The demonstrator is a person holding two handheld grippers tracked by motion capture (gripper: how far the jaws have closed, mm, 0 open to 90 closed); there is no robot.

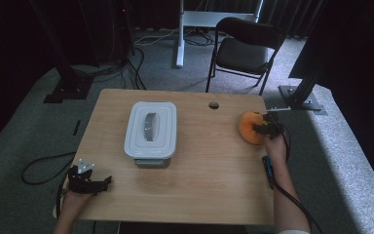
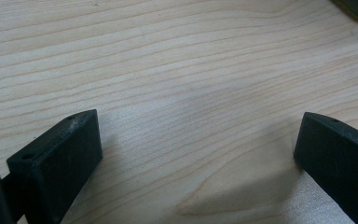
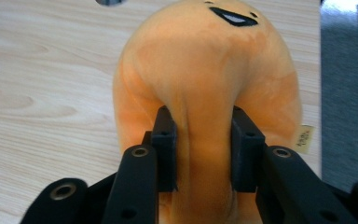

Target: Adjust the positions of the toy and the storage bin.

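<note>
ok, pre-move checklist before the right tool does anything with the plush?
1. Right tool pinching the plush: ok, fabric bunched between the pads.
2. Grip depth: not ok, just a fold is caught, not the body.
3. Plush on the table: ok, near the right edge.
4. Box lid on: ok, so the box is shut to the plush.
5. Left tool free: ok, open, bare wood between the jaws.
6. Path from plush to box: ok, bare table between them.

The orange plush toy (image 3: 205, 93) hides its lower end behind the jaws.
</note>
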